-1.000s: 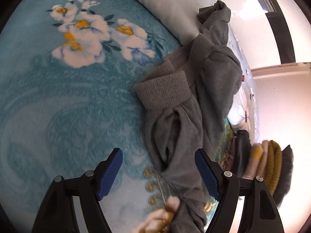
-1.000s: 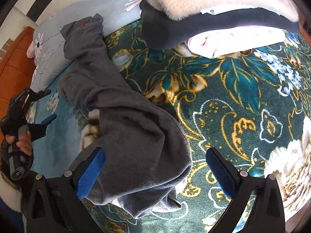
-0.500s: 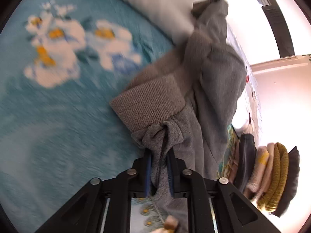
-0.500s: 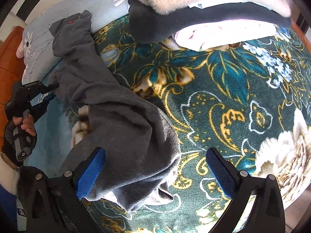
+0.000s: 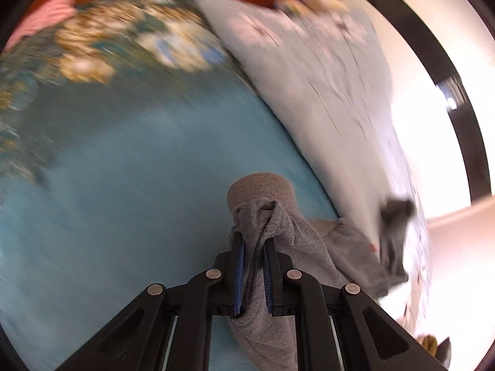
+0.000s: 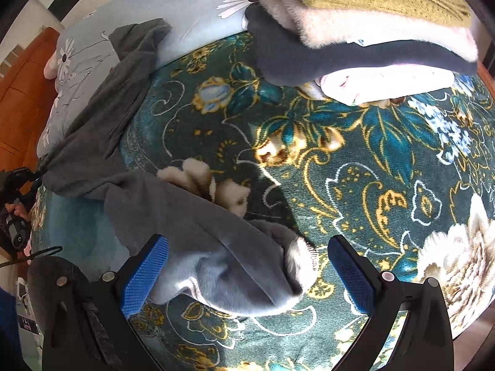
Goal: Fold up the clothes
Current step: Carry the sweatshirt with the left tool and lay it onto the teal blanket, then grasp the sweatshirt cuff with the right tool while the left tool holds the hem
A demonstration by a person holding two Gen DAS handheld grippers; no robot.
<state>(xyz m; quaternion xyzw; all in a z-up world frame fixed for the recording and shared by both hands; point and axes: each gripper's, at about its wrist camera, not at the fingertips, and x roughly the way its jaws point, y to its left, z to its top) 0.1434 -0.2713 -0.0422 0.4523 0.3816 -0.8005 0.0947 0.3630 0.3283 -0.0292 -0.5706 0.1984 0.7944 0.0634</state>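
The grey fleece sweatshirt lies stretched across the floral teal and gold blanket, its long axis running from the lower centre of the right wrist view up to the upper left, where one dark end drapes onto the pale grey flower-print pillow. Its near end, turned to show pale lining, sits between the spread blue pads of the right gripper, which holds nothing. In the left wrist view the left gripper is clamped on a bunched fold of the sweatshirt, a ribbed cuff poking up just past the fingertips, the cloth trailing toward the lower right of the frame. That view is heavily blurred; the blanket pattern and pillow print are hard to make out. A stack of folded garments, mustard, cream, dark and pink, sits at the upper right, cut off by the frame edge. At the far left edge, the left gripper appears small and partly cut off
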